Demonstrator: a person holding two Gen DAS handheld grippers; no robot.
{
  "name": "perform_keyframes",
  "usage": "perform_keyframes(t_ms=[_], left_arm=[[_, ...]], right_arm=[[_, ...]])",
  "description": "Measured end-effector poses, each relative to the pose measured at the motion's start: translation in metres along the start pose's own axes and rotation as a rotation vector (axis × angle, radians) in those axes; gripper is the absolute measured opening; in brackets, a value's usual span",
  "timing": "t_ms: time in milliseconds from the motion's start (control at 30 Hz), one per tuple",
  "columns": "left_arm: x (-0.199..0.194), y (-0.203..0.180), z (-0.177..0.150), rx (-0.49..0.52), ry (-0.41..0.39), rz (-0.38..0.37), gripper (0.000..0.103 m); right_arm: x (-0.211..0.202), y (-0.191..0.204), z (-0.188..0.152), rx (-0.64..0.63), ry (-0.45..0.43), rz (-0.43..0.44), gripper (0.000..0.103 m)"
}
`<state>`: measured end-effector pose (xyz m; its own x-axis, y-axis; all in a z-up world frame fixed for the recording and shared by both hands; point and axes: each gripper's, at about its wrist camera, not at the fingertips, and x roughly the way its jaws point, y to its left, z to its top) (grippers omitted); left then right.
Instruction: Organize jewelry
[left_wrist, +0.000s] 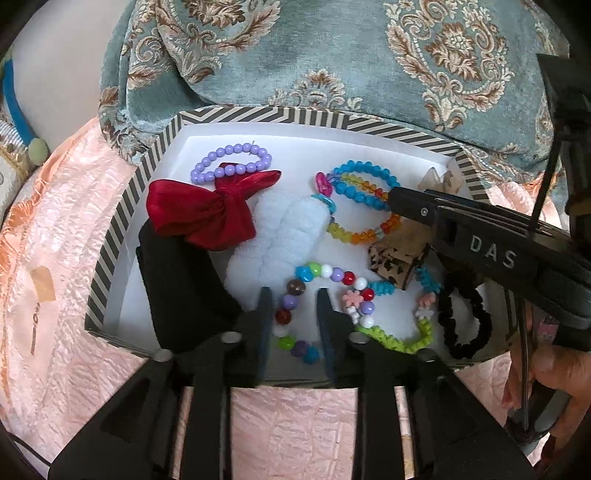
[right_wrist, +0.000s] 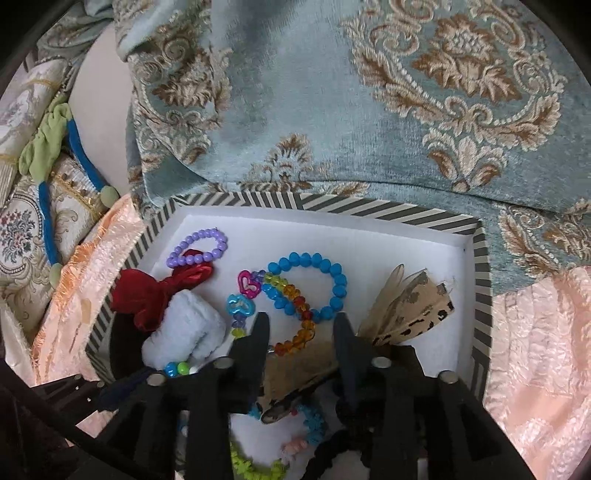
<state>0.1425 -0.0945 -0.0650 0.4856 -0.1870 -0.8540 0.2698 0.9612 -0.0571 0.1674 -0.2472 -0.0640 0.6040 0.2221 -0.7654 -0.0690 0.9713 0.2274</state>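
Striped cardboard box (left_wrist: 122, 206), white inside, sits on a pink quilted bedspread (left_wrist: 66, 280) w/ a teal floral cushion (left_wrist: 332, 55) against its far edge. All the jewelry & hair bits are in the box, one compartment only.

Far-left corner: purple bead bracelet (left_wrist: 231, 162), touching a red satin bow (left_wrist: 207, 208) just nearer. Pale blue fluffy scrunchie (left_wrist: 280, 240) lies beside the bow, toward box centre. Centre-far: blue bead bracelet (left_wrist: 365, 184) overlapping a rainbow bead bracelet (left_wrist: 354, 230); pink & blue heart links (right_wrist: 243, 295) at their left. Right side: leopard-print fabric bow (right_wrist: 406, 314) near the right wall. Near edge: mixed-colour round-bead bracelet (left_wrist: 325, 291), a green/blue flower-bead bracelet (left_wrist: 406, 343), black scrunchie (left_wrist: 465, 321) at near-right corner. Dark object along the left wall, can't tell what.

Left gripper (left_wrist: 293, 295): jaws partly apart, straddling the mixed-colour beads, pads not pressing; nothing held. Right gripper (right_wrist: 301, 321): jaws partly apart over the rainbow bracelet & leopard bow, nothing gripped. A hand (left_wrist: 546, 373) holds its handle.
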Motion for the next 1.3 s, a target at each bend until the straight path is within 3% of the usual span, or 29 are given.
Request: perform_keyframes(t_ms=[33,100,600,1300], left_arm=[[-0.002,-0.001,-0.001,0.001,-0.006,0.003,0.038],[-0.007,-0.003,-0.002,0.008,-0.021,0.015,0.04],[-0.048,0.001,-0.017,-0.002,-0.087,0.059,0.04],[-0.113,-0.01,-0.06,-0.034,-0.173,0.101,0.04]], right_arm=[[-0.004,0.001,-0.001,-0.002,-0.003,-0.004,0.035],[-0.01,0.001,-0.001,0.0,-0.007,0.0,0.035],[-0.069,0.01,-0.026,0.003,-0.072,-0.032,0.042],[-0.143,0.025,-0.099,0.067,-0.145,-0.085,0.044]])
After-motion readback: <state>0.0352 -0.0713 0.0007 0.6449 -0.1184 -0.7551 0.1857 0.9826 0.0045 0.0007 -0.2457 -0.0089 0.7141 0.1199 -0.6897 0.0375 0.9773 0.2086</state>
